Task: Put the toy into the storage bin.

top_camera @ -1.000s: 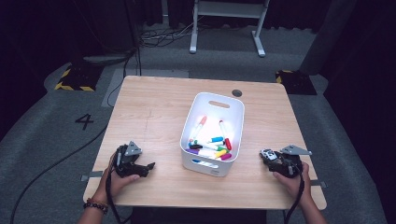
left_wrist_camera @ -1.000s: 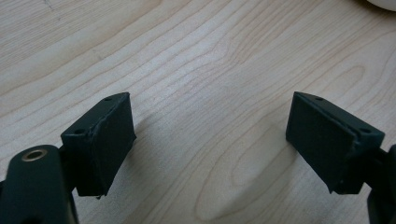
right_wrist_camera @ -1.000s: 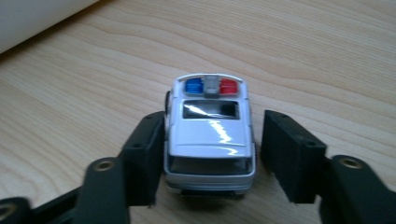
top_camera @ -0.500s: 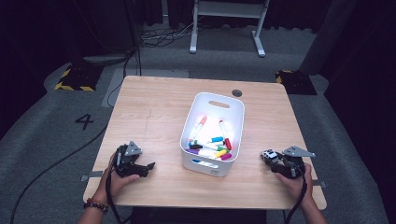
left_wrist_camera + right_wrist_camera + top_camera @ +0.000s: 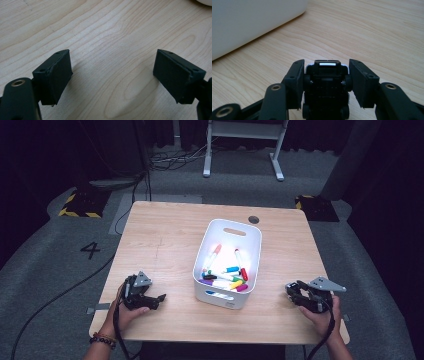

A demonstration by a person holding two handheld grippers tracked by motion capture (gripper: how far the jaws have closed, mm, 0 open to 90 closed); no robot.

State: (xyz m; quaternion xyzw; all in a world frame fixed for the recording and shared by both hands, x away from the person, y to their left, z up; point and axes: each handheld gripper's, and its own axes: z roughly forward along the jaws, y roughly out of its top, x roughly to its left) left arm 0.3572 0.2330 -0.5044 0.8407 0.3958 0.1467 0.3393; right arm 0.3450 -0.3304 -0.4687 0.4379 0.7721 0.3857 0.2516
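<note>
Near the desk's (image 5: 165, 240) right front corner | right gripper (image 5: 325, 75) clamps a black toy car (image 5: 326, 82) | left gripper (image 5: 112, 72) gapes wide, empty

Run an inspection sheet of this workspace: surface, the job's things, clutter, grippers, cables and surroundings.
Surface: wooden table, bare apart from a dark round insert near the far edge.
Job's things: small black wheeled object, perhaps a toy car, between the right jaws.
Clutter: white bin at mid-table, holding coloured markers.
Grippers: left gripper open over bare wood, nothing between the jaws. Right gripper has jaws that have just been closing; they appear to grip the wheeled object.
Cables: one trails from each gripper off the near edge; loose floor cables lie beyond the table.
Surroundings: grey floor marked 4, striped hazard tape, white stand legs.
</note>
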